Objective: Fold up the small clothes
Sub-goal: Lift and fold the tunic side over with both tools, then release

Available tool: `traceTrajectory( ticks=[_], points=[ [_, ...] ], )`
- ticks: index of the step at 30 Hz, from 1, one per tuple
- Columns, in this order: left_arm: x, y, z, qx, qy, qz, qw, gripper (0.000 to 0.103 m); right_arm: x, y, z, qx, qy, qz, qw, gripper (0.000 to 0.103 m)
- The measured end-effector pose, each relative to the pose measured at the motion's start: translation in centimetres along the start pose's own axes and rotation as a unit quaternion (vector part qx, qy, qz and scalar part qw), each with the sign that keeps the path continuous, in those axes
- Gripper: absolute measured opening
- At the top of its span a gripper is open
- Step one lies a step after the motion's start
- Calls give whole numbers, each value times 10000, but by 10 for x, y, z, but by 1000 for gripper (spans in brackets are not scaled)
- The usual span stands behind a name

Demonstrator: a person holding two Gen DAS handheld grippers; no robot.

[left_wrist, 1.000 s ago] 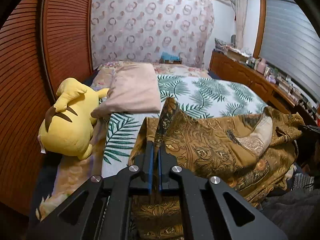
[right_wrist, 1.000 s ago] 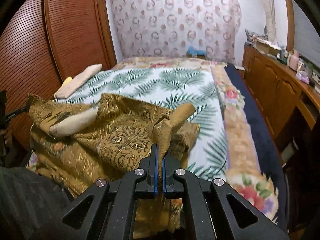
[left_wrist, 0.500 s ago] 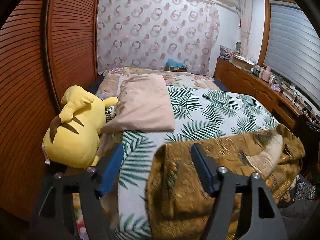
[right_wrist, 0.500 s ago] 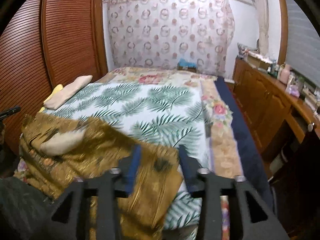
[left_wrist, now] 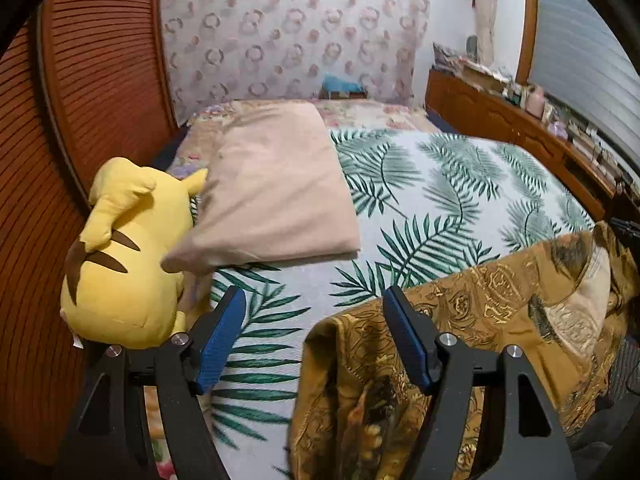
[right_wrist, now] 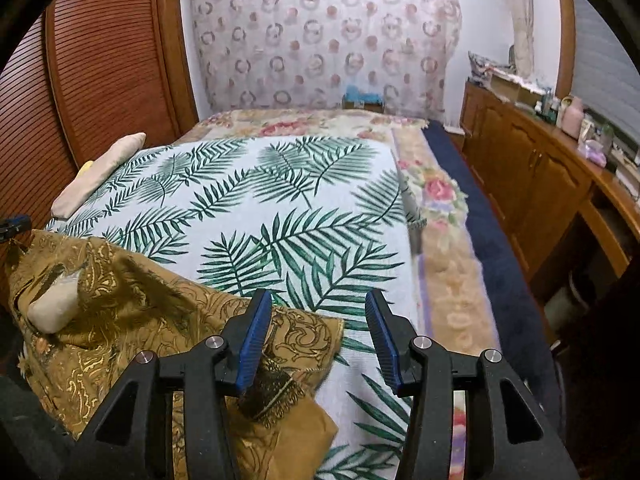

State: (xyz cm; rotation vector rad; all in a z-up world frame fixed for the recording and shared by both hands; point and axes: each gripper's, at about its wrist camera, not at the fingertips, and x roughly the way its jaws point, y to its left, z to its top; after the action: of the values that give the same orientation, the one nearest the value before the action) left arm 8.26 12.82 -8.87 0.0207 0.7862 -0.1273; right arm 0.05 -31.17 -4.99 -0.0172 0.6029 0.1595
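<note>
Garment [left_wrist: 472, 344]: brown-gold paisley piece, lower right of the left wrist view, lying rumpled on the leaf-print bedspread [left_wrist: 432, 200]. We see a pale inner lining patch toward its right end. Left gripper [left_wrist: 314, 336] has its jaws spread wide, nothing between them; its right finger overlaps the garment's near-left edge, but we can't tell if it touches. Yellow plush toy [left_wrist: 124, 256] sits at mid-left, with a beige pillow [left_wrist: 276, 196] just beside it, touching. Louvred wooden wardrobe [left_wrist: 96, 80] fills the upper left, patterned curtain [left_wrist: 288, 28] top centre, wooden dresser [left_wrist: 520, 124] upper right.

Right wrist view: same garment [right_wrist: 132, 320] in the lower left of the frame, a folded corner reaching toward bottom centre. Right gripper [right_wrist: 318, 336] also spread wide and empty; we see its left finger over the garment's right corner, its right finger over bare bedspread [right_wrist: 280, 208]. Floral blanket border [right_wrist: 436, 216] runs down the right of the bedspread, dark blue strip beyond it. Pillow [right_wrist: 100, 172] at mid-left, dresser [right_wrist: 532, 176] at right.
</note>
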Motion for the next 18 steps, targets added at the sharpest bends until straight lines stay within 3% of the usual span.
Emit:
traceTrajectory(
  ticks=[12, 16, 18],
  points=[
    [22, -13, -6, 157, 408, -139, 9989, 72, 14, 5, -1, -73, 554, 198, 9982, 51],
    [30, -19, -10, 174, 641, -476, 9967, 72, 18, 2, 1, 16, 661, 231, 9975, 51],
    [32, -21, -11, 234, 651, -383, 9969, 72, 16, 0, 3, 20, 632, 205, 9978, 54]
  ],
)
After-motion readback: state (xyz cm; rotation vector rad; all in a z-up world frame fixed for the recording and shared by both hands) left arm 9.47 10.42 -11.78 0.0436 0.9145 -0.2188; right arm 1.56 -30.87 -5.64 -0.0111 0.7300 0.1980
